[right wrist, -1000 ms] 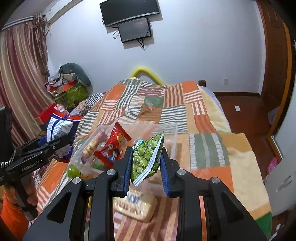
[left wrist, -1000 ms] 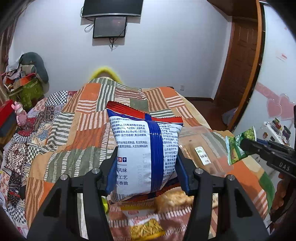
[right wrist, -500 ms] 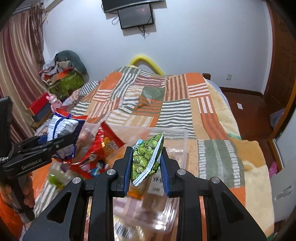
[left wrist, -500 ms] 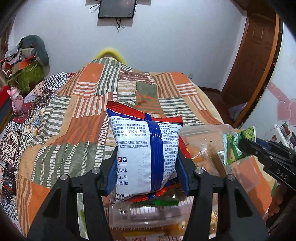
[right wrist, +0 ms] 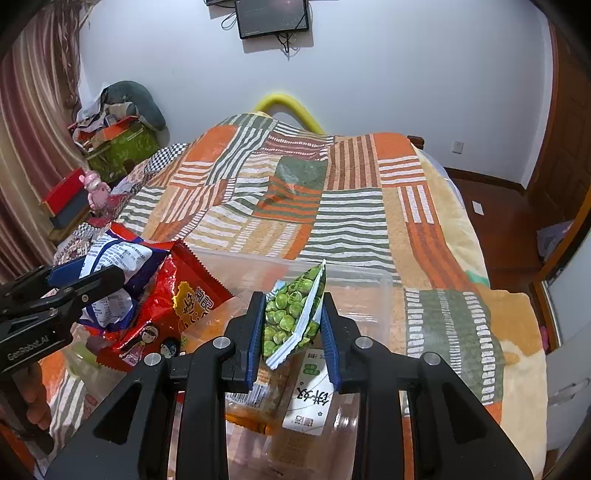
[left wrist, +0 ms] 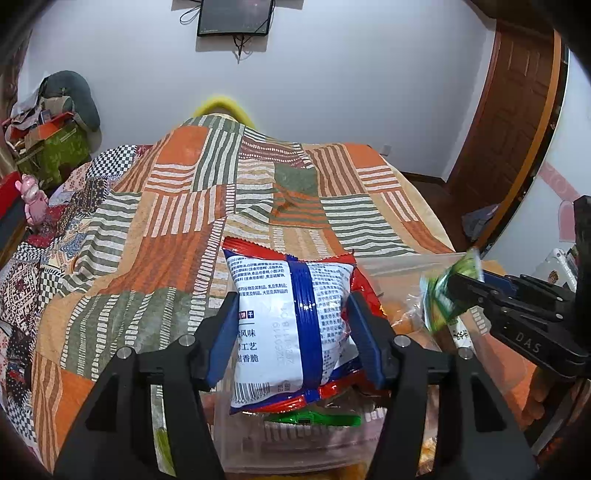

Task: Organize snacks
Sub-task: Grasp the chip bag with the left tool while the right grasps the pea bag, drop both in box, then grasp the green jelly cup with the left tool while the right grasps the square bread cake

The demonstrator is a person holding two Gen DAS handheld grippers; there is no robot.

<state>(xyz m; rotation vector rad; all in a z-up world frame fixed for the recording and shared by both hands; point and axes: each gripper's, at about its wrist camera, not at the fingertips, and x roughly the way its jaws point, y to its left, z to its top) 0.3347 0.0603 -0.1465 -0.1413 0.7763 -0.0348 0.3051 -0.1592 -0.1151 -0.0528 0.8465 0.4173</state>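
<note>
My left gripper (left wrist: 291, 310) holds a white, blue and red snack bag (left wrist: 291, 325) upright; its jaws are opening, but the pads still touch the bag's sides. The bag hangs over the near left part of a clear plastic box (left wrist: 399, 258) on the bed. My right gripper (right wrist: 291, 301) pinches a small green pea packet (right wrist: 291, 317) above the same box (right wrist: 332, 267); its jaws are opening too, with the packet still between the pads. A red snack bag (right wrist: 177, 299) and other packets lie in the box. The left gripper (right wrist: 92, 280) shows at the right view's left edge.
The box sits on a patchwork quilt (right wrist: 351, 214) that covers the bed. Boxes and clothes (right wrist: 114, 136) pile up at the far left by a curtain. A wooden door (left wrist: 517, 122) stands at the right, and a screen (right wrist: 271, 14) hangs on the far wall.
Both grippers have come forward and down over the clear box with their packets. The white and blue bag sits slightly lower between the left jaws than before.
</note>
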